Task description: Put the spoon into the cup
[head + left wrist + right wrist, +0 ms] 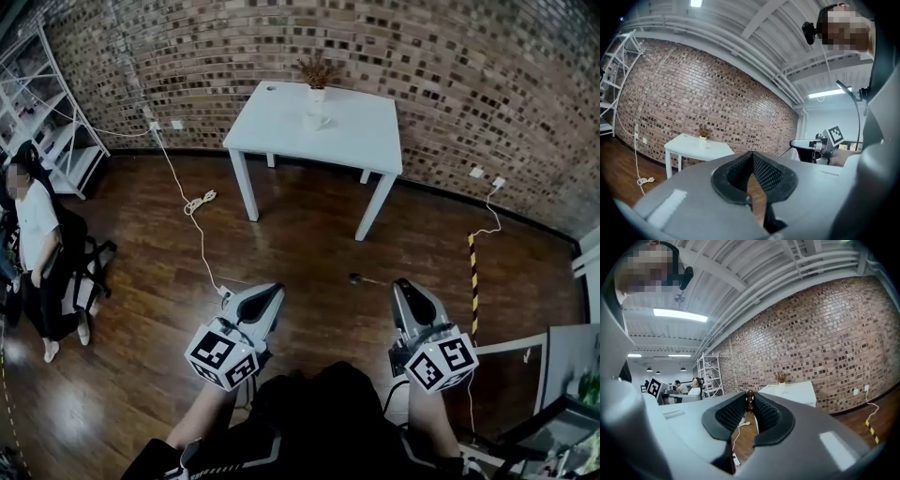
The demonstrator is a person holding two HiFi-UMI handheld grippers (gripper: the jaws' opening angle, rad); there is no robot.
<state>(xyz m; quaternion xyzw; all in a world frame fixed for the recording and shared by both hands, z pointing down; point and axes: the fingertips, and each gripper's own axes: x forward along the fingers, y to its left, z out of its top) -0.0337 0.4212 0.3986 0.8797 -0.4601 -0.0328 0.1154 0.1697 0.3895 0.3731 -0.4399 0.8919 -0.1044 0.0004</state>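
Brown spoon [750, 401] sits clamped at the tips of the right gripper [750, 396].

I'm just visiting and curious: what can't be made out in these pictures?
Spoon: only a brown bit shows in the right gripper view; the right gripper hides the rest.
Cup: too small in the head view to see inside.
Plant: tiny in every view.

Person with two hand-held grippers: clothing and kit.
Black top [319, 412]. Left gripper [273, 292] and right gripper [403, 285] are alike: grey tapered shell, black ribbed pads [771, 172] lining the jaws, and a white cube [223, 356] at the rear printed with black square markers.
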